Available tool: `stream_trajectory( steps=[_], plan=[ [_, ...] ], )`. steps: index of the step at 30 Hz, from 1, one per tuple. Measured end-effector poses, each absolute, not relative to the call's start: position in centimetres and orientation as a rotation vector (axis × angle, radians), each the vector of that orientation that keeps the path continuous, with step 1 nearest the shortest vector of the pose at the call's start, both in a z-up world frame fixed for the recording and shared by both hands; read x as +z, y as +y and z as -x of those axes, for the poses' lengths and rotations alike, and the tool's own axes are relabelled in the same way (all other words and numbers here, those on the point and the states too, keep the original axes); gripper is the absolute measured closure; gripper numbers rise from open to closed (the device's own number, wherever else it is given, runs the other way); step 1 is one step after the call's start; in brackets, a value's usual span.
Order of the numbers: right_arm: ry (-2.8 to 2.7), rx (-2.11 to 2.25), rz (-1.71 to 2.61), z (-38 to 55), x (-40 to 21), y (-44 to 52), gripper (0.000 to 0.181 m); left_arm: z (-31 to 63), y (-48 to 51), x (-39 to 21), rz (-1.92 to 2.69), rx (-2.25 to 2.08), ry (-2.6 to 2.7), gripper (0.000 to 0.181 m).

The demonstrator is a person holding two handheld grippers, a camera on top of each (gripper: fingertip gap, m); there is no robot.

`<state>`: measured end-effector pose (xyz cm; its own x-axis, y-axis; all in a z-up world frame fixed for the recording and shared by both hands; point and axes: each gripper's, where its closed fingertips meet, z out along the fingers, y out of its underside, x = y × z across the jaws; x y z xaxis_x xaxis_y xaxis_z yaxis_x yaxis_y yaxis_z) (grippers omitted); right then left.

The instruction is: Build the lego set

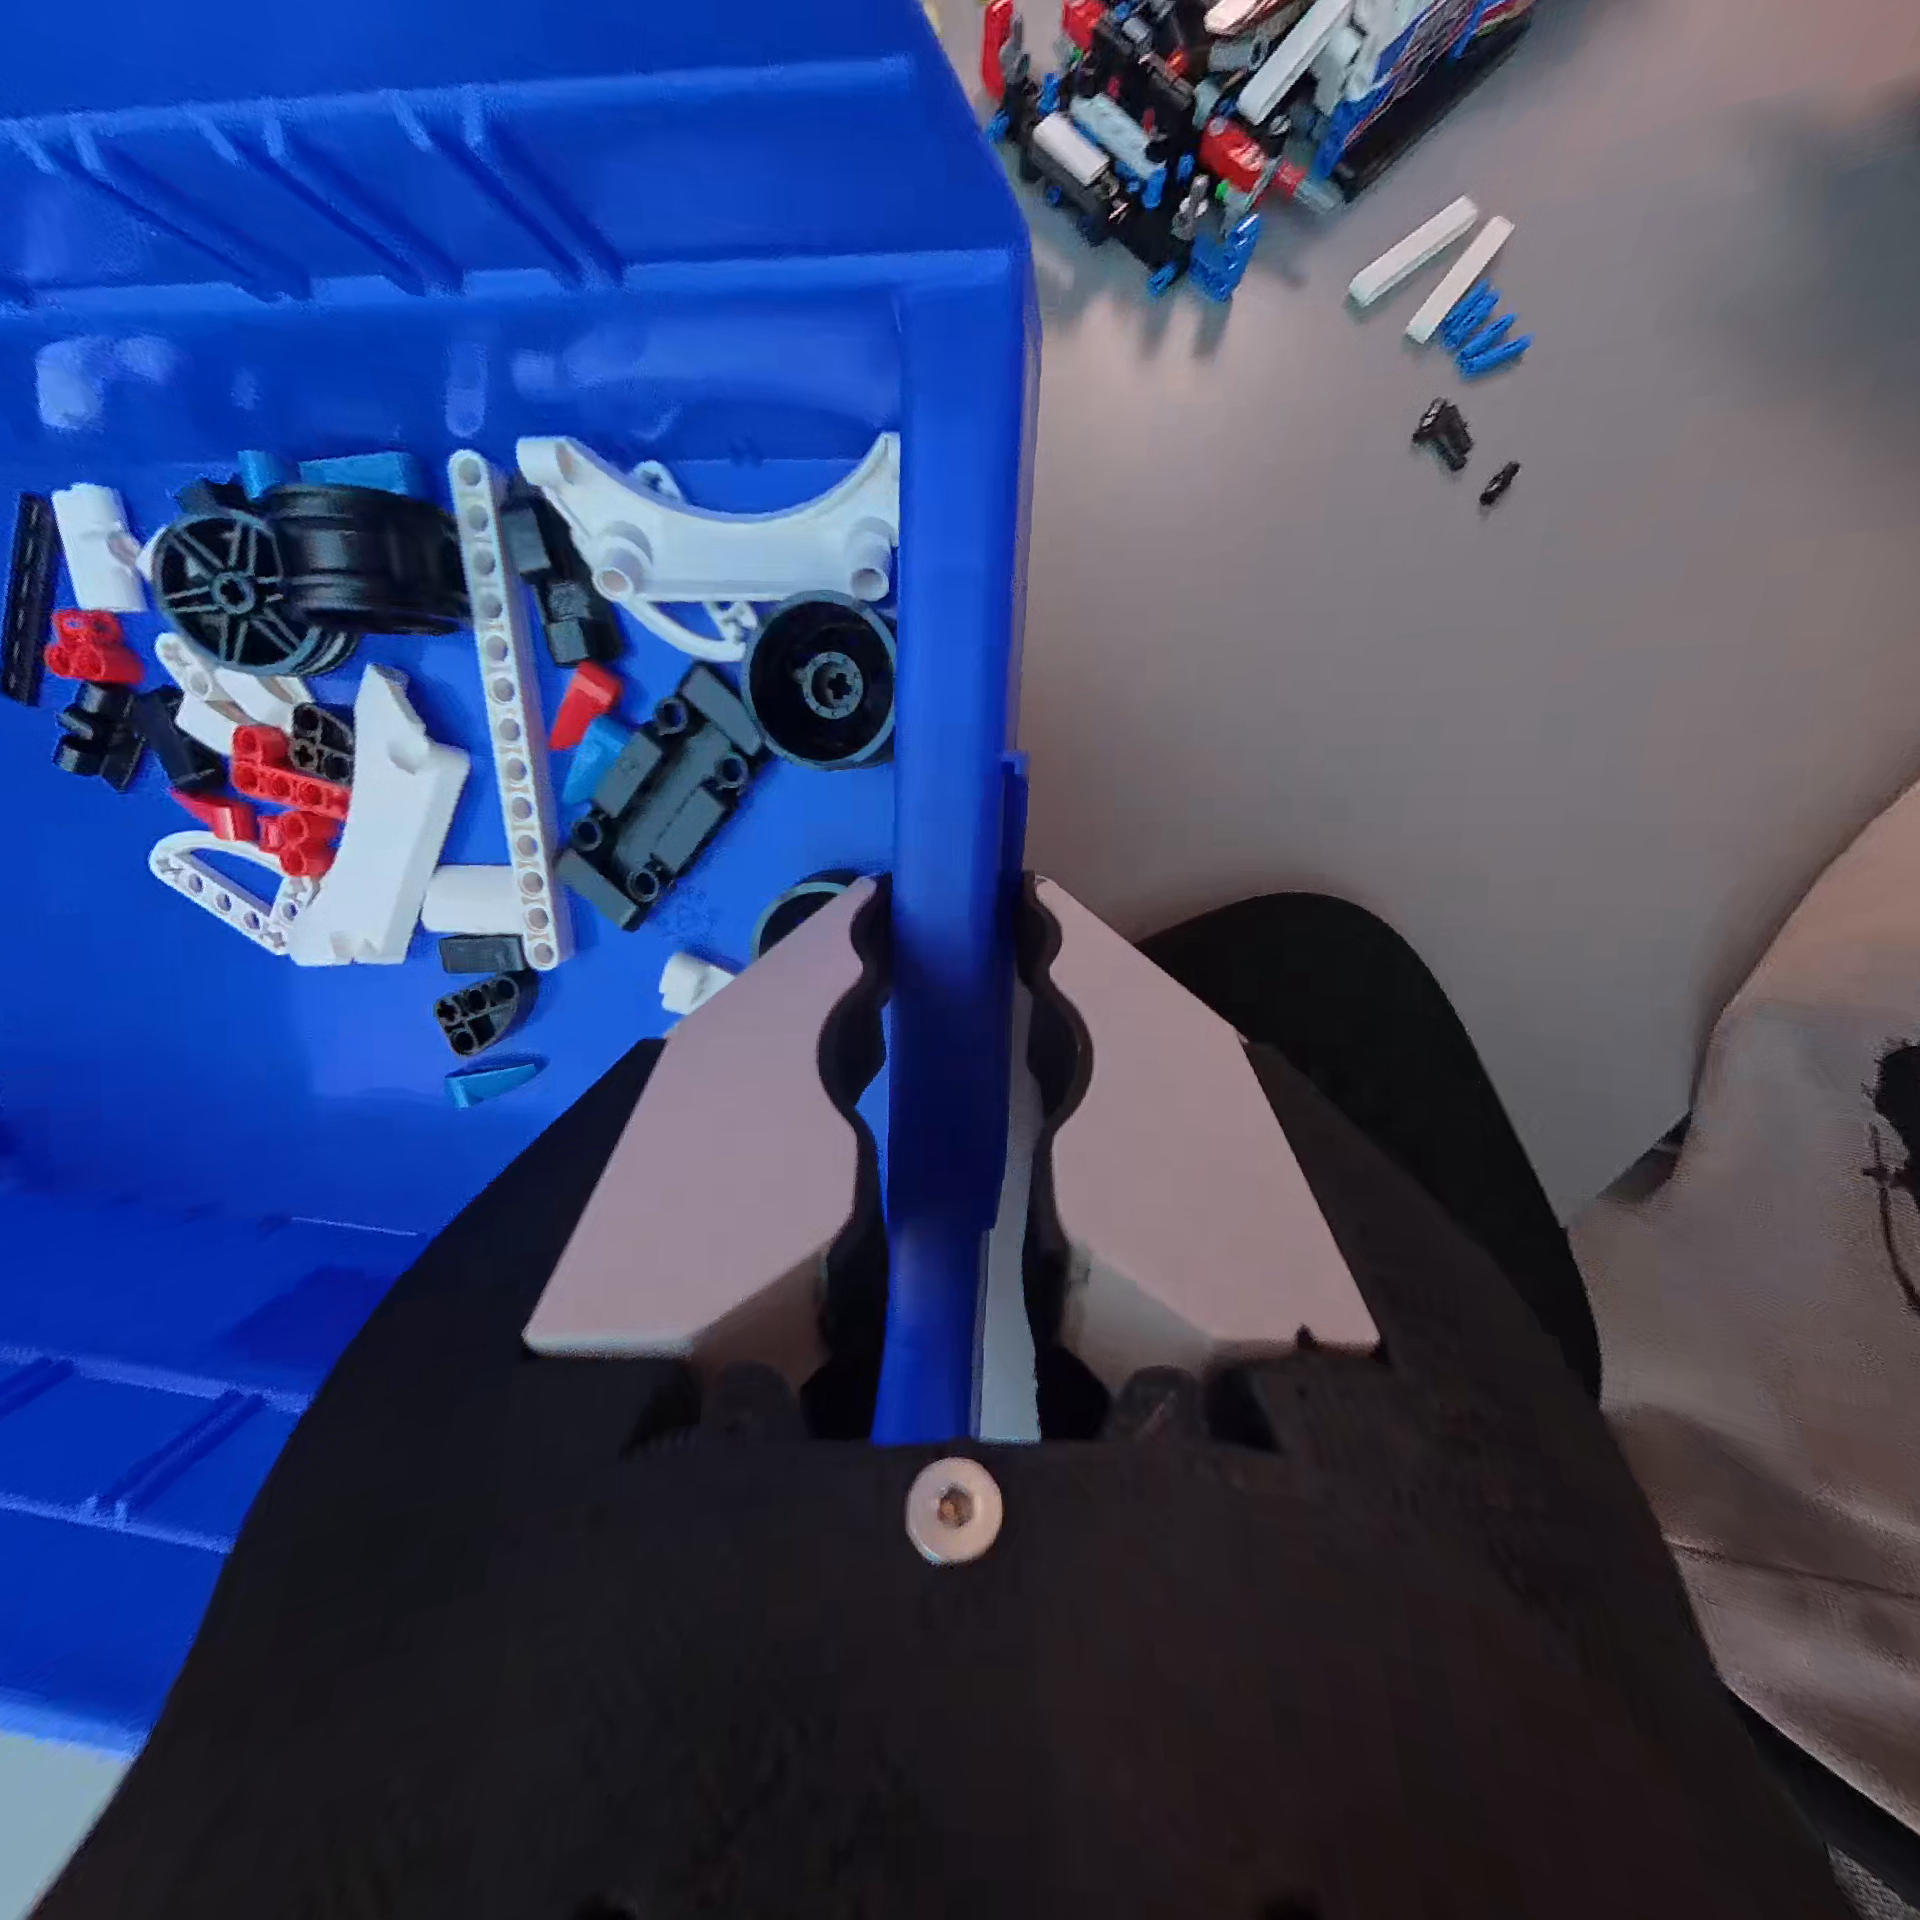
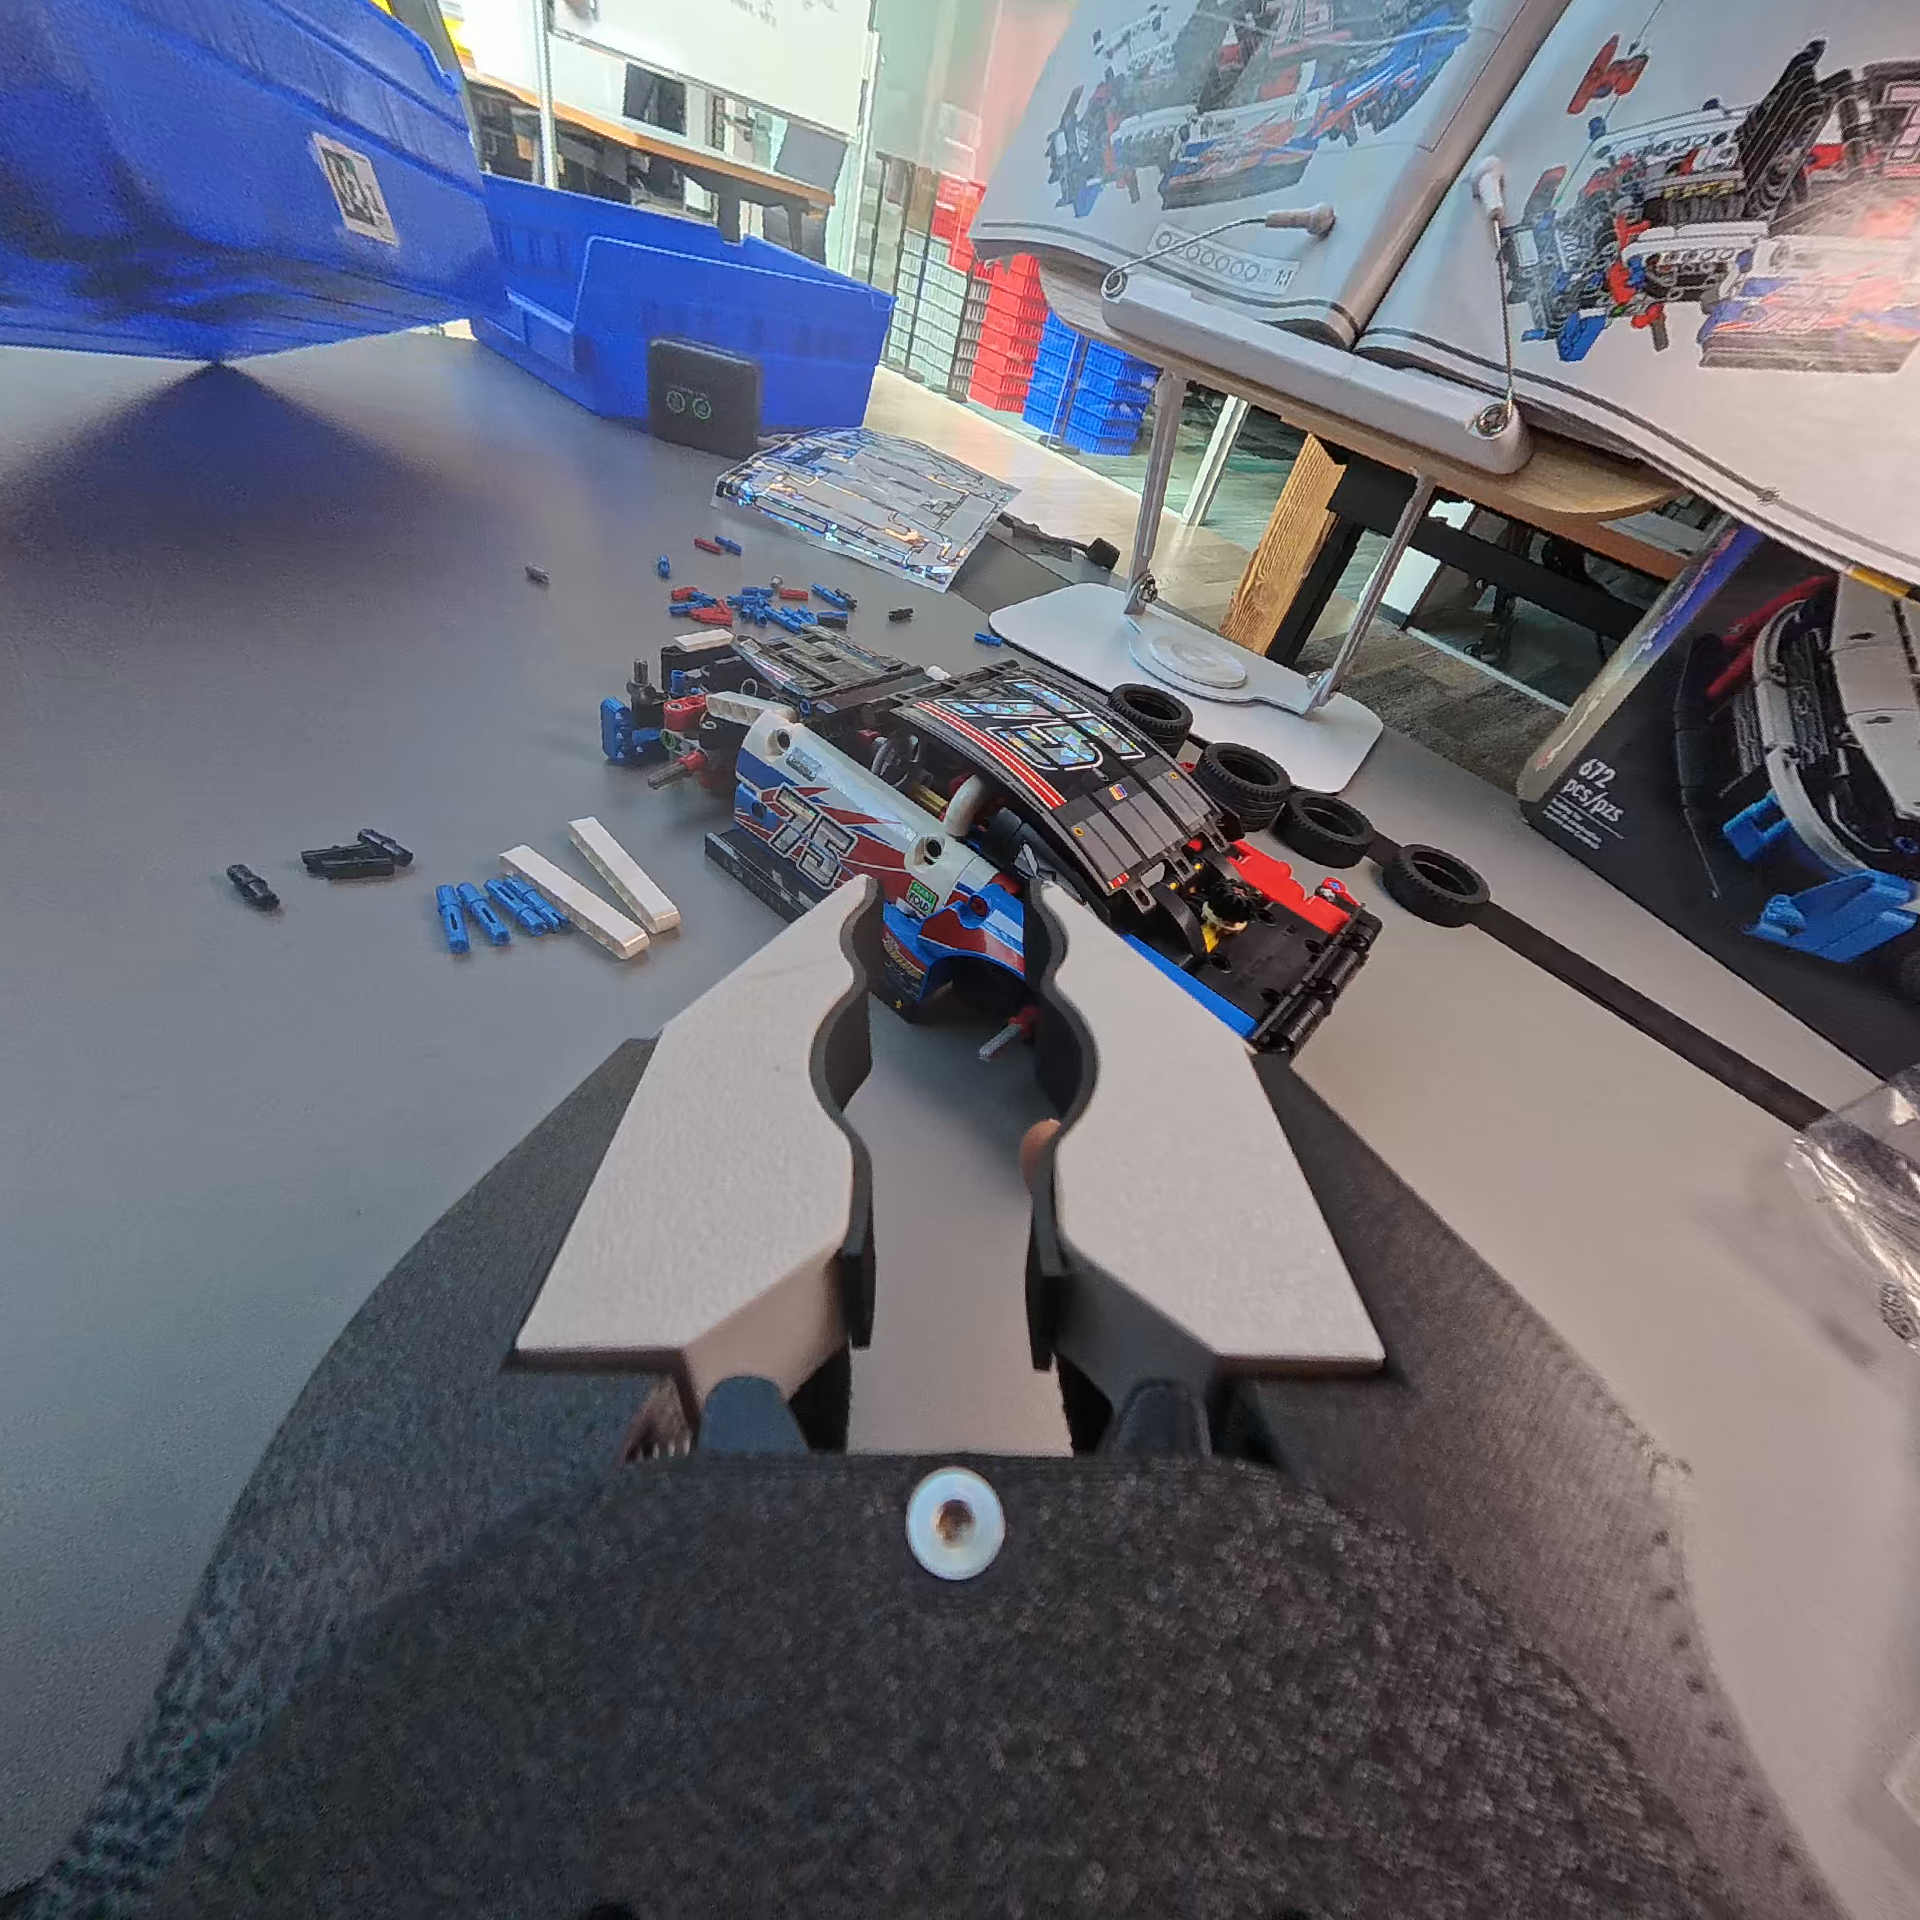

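Note:
My left gripper (image 1: 951,894) is shut on the right wall of a blue bin (image 1: 956,623) and holds it tilted, lifted off the table. Loose lego parts (image 1: 499,707), white, black, red and blue, lie in the bin. The bin also shows at the upper left of the right wrist view (image 2: 208,208), raised above the table. My right gripper (image 2: 951,894) is open and empty, low over the grey table just in front of the part-built race car (image 2: 987,821). Two white beams (image 2: 592,883), blue pins (image 2: 499,909) and black pins (image 2: 348,857) lie left of the car.
An instruction booklet (image 2: 1455,156) rests on a silver stand (image 2: 1195,644) at the back right. Several black tyres (image 2: 1320,826) lie beside the car. The set's box (image 2: 1766,779) stands at the right. A second blue bin (image 2: 686,301) and a sticker sheet (image 2: 862,499) lie behind. Tip to tip, the grippers are about 40 cm apart.

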<state>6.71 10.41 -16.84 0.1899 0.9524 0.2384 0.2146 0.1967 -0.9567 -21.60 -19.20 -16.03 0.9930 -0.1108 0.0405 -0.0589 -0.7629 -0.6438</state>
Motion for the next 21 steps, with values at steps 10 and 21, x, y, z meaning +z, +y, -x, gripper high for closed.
stream_trajectory(
  steps=[10,21],
  plan=[
    [-1.284,0.776,1.261,-6.8,-16.6,10.2,0.157,24.5,-19.1,-22.0,2.708,0.132,0.103,0.159],
    [-1.293,0.784,1.279,-6.6,-17.2,10.1,0.157,24.8,-17.2,-19.0,2.498,0.056,0.060,0.155]
  ],
)
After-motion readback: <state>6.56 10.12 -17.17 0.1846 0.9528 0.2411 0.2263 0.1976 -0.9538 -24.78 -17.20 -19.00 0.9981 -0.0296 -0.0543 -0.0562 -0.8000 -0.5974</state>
